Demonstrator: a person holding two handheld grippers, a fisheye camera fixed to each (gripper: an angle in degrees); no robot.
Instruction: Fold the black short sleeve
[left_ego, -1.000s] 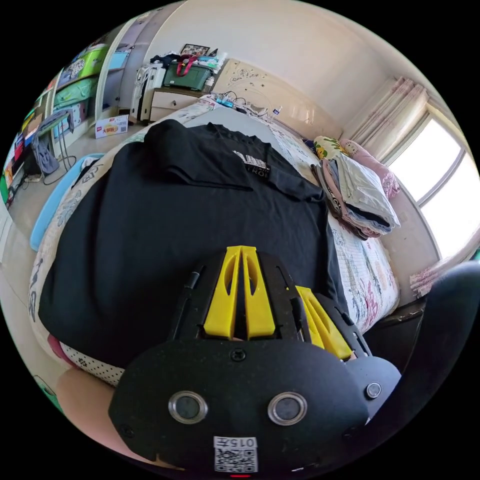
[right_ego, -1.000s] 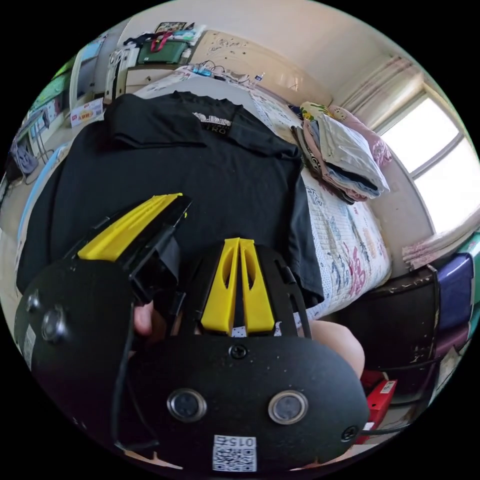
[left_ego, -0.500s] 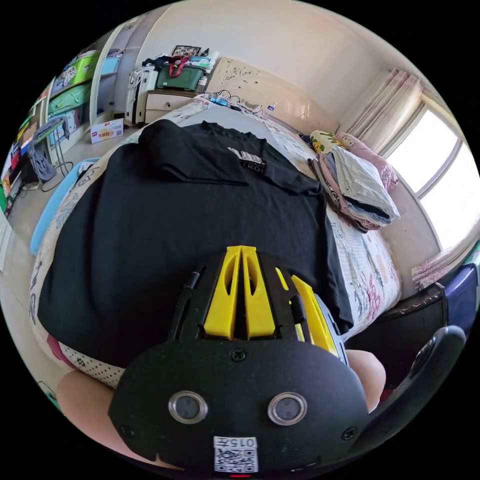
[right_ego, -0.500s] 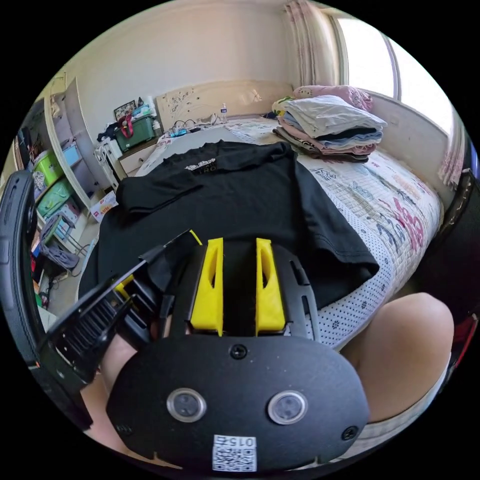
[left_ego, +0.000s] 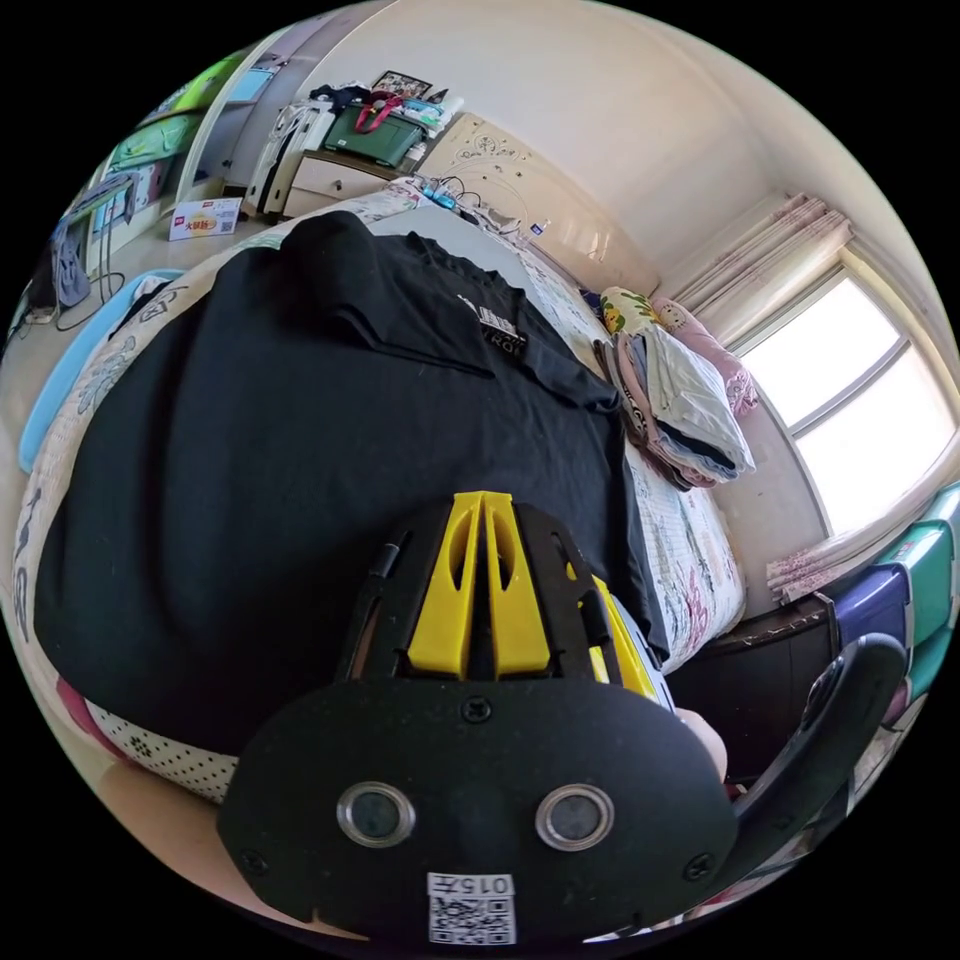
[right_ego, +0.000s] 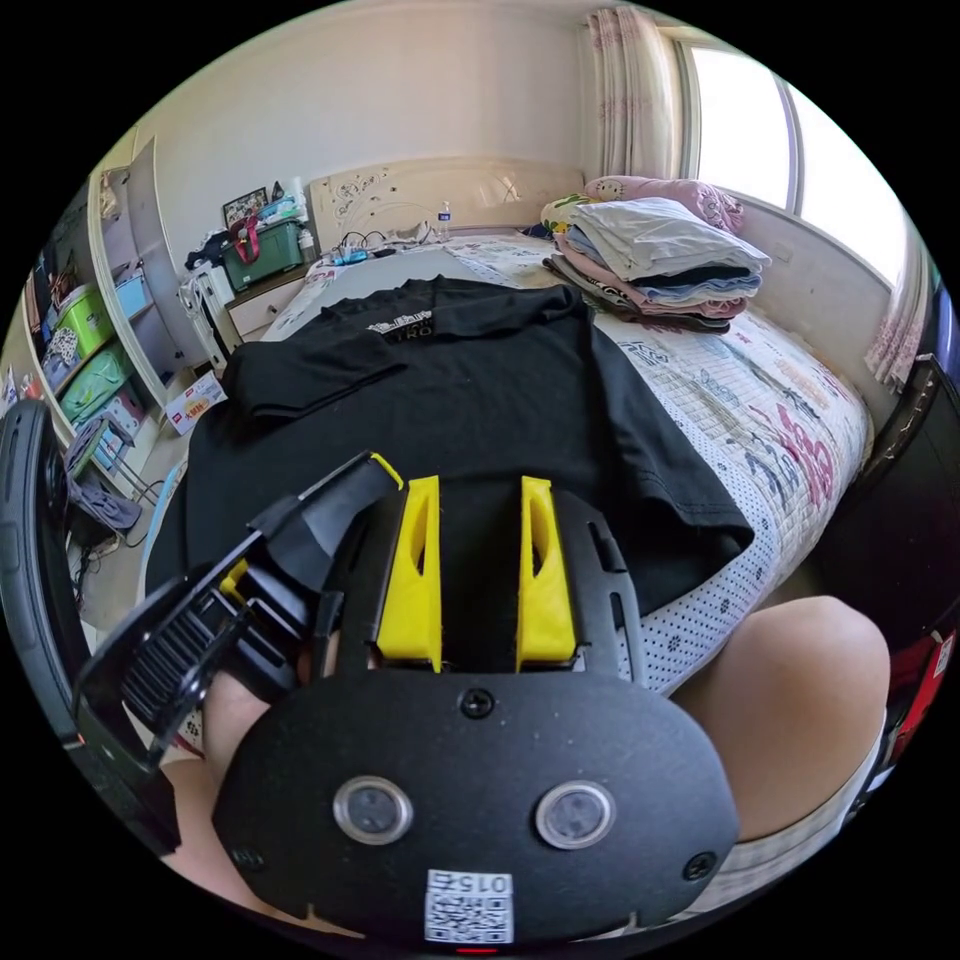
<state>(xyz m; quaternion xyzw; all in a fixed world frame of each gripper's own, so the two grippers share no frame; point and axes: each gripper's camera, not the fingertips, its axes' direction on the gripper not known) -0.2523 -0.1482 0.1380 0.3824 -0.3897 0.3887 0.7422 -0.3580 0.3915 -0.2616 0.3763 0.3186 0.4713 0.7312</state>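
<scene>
The black short-sleeve shirt (left_ego: 300, 430) lies spread flat on the bed, its white-printed collar end far from me. One sleeve is folded in over the body. My left gripper (left_ego: 482, 497) hovers over the hem end, jaws shut with nothing between them. Just to its right sits the right gripper (left_ego: 600, 610), partly hidden behind it. In the right gripper view the shirt (right_ego: 480, 390) stretches ahead. My right gripper (right_ego: 480, 485) stands open above the near hem, empty. The left gripper (right_ego: 375, 470) is close on its left.
A stack of folded clothes (right_ego: 660, 250) sits on the patterned quilt (right_ego: 770, 410) to the right of the shirt, near the window. A person's knee (right_ego: 790, 700) rests against the bed's near edge. Shelves with coloured bins (right_ego: 90, 350) line the left wall.
The right gripper has opened its jaws and its view has swung round to face the bed squarely. The left gripper stays shut and has shifted only slightly.
</scene>
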